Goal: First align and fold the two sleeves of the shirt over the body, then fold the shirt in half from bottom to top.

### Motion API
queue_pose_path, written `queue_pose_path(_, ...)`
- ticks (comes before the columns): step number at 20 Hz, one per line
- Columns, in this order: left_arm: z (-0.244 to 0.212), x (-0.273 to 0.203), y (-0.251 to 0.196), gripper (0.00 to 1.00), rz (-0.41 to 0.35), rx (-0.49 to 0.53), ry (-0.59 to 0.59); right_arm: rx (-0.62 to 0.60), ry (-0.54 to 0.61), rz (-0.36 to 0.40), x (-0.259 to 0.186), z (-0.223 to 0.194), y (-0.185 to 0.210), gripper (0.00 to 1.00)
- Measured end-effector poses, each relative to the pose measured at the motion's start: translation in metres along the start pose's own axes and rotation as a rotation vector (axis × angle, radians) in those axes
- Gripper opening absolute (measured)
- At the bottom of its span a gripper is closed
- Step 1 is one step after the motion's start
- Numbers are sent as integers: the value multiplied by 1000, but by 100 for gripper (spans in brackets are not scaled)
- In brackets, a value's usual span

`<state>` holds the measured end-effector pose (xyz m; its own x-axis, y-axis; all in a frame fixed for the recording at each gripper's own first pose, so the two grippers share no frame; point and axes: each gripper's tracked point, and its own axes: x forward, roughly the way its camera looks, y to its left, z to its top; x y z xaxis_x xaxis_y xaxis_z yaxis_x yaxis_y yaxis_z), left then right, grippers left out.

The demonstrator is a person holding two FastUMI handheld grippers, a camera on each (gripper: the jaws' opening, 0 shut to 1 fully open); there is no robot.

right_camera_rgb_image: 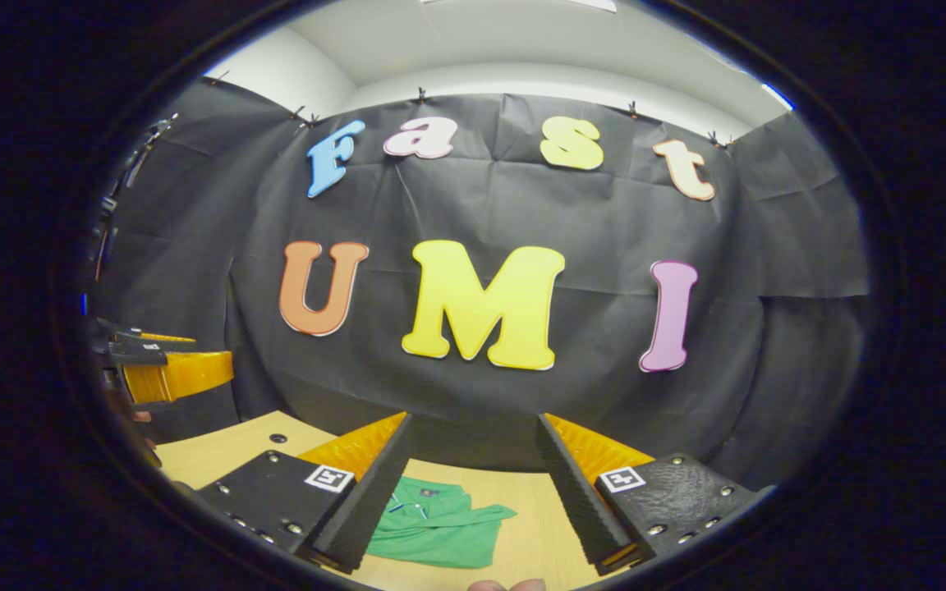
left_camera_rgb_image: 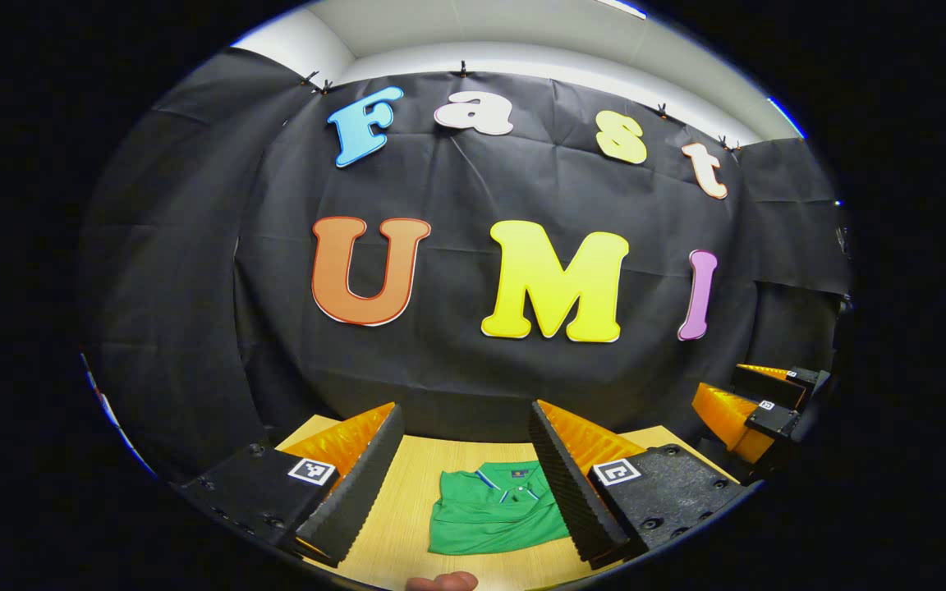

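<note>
A green polo shirt (left_camera_rgb_image: 496, 513) with a striped collar lies folded into a compact shape on the wooden table (left_camera_rgb_image: 407, 509), collar toward the wall. My left gripper (left_camera_rgb_image: 466, 427) hangs open above it, with the shirt seen between its fingers. From the right gripper view the same green shirt (right_camera_rgb_image: 437, 524) lies low and left of centre, partly behind the left finger. My right gripper (right_camera_rgb_image: 473, 435) is open too and holds nothing. The right gripper (left_camera_rgb_image: 756, 410) appears at the right edge of the left gripper view, and the left gripper (right_camera_rgb_image: 163, 365) at the left edge of the right gripper view.
The black cloth wall (left_camera_rgb_image: 473, 271) stands close behind the table's far edge. A fingertip (left_camera_rgb_image: 442, 582) shows at the bottom rim of the left gripper view, and fingertips (right_camera_rgb_image: 506, 585) at the bottom of the right gripper view. A small hole (right_camera_rgb_image: 277, 438) marks the tabletop at left.
</note>
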<state>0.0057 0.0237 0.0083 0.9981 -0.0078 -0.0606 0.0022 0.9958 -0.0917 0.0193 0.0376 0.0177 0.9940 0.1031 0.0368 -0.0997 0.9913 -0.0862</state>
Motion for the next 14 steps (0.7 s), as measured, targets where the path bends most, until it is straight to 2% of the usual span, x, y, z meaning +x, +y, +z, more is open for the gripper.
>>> queue_pose_path(2, -1, -11, 2, 98, 6, -4, -2, 3, 2, 16, -14, 0, 14, 91)
queue_pose_path(7, -2, -31, 10, 98, 30, 6, -2, 16, 10, 20, -35, -1, 30, 94)
queue_pose_path(8, -1, -32, 10, 98, 29, 8, -4, 17, 7, 26, -35, 0, 31, 91)
queue_pose_path(14, 4, -35, 8, 98, 34, 24, -13, 26, -7, 46, -36, 5, 37, 93)
